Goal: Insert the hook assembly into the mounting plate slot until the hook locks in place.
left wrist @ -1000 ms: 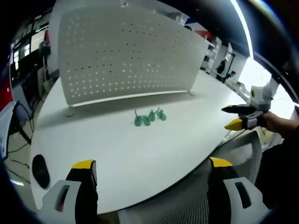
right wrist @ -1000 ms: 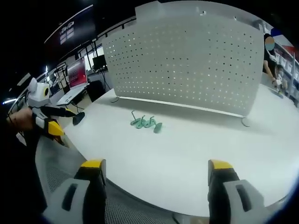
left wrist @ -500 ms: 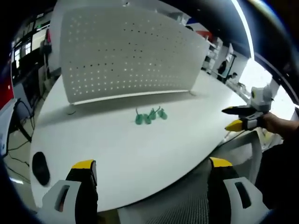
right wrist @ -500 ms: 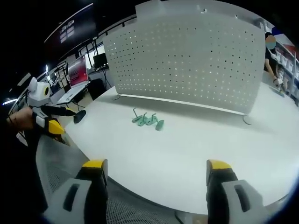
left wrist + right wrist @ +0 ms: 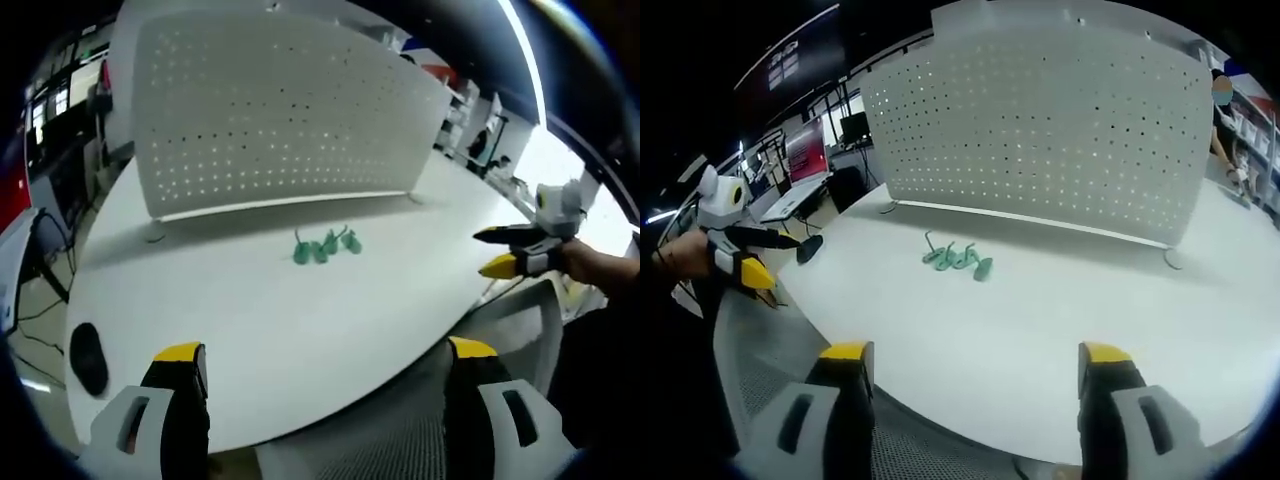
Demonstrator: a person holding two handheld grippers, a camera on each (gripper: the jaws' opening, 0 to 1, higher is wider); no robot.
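Several green hooks (image 5: 323,245) lie in a small cluster on the white table (image 5: 250,320), in front of the upright white perforated mounting plate (image 5: 270,110). The right gripper view has the same hooks (image 5: 955,260) before the plate (image 5: 1040,130). My left gripper (image 5: 325,365) hangs open over the table's near edge, far short of the hooks, nothing between its yellow-tipped fingers. My right gripper (image 5: 965,365) is likewise open and empty at the table's near edge. Each gripper appears in the other's view: the right one (image 5: 510,250) at the right, the left one (image 5: 755,255) at the left.
A black mouse-like object (image 5: 87,358) lies on the table's left part. A grey mesh chair (image 5: 400,430) sits below the table edge. Desks with monitors (image 5: 805,155) stand at the back left, and a person (image 5: 1220,130) stands by shelves behind the plate's right end.
Both views have shifted very slightly; the hooks, plate and both open grippers stay as they were.
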